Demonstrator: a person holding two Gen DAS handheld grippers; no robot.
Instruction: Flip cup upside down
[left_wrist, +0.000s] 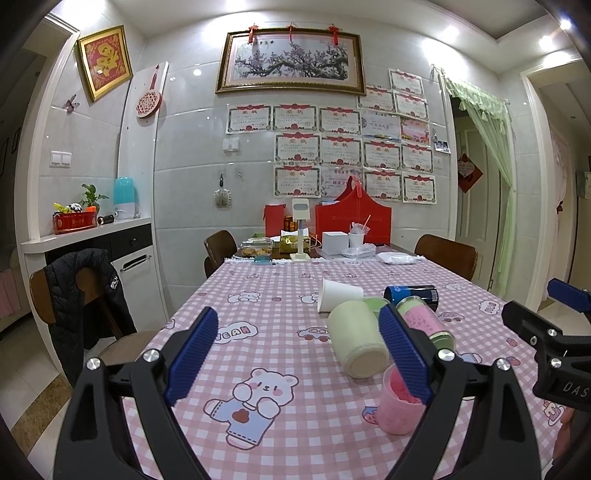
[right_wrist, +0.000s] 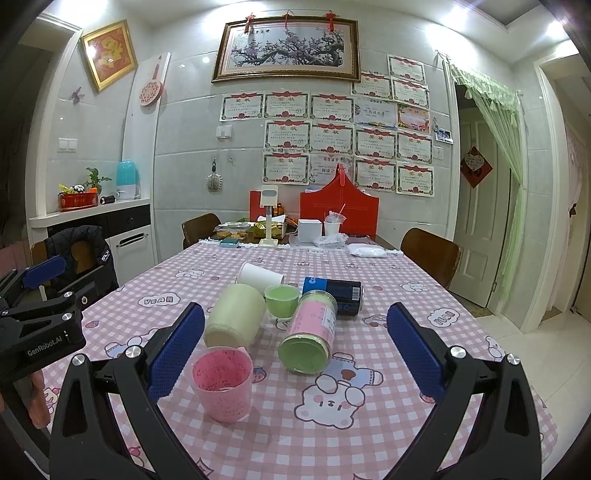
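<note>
Cups and cans are gathered in a loose group on the pink checked tablecloth. The pink cup is seen standing upright with its mouth up, nearest to the cameras, and it is judged to be the most likely thing to flip, though the task sentence does not say which cup is meant. Behind it a pale cream cup is laid on its side, a small green cup is standing, a white paper cup is tipped over, and a pink-labelled can and a dark blue can are lying down. The right gripper is held wide open with nothing between its blue pads, and the pink cup is near its left pad. The left gripper is open too and empty; in its view the pink cup is partly hidden behind its right pad. No cup is touched yet, so the task is judged not started. Several risks are seen from here. The things are crowded, so a neighbour can be pushed or set rolling when the pads are closed. The pink cup looks thin and smooth, so it may slip or be squeezed out of shape. If it is turned too low over the table, its rim may be caught on the cloth.
</note>
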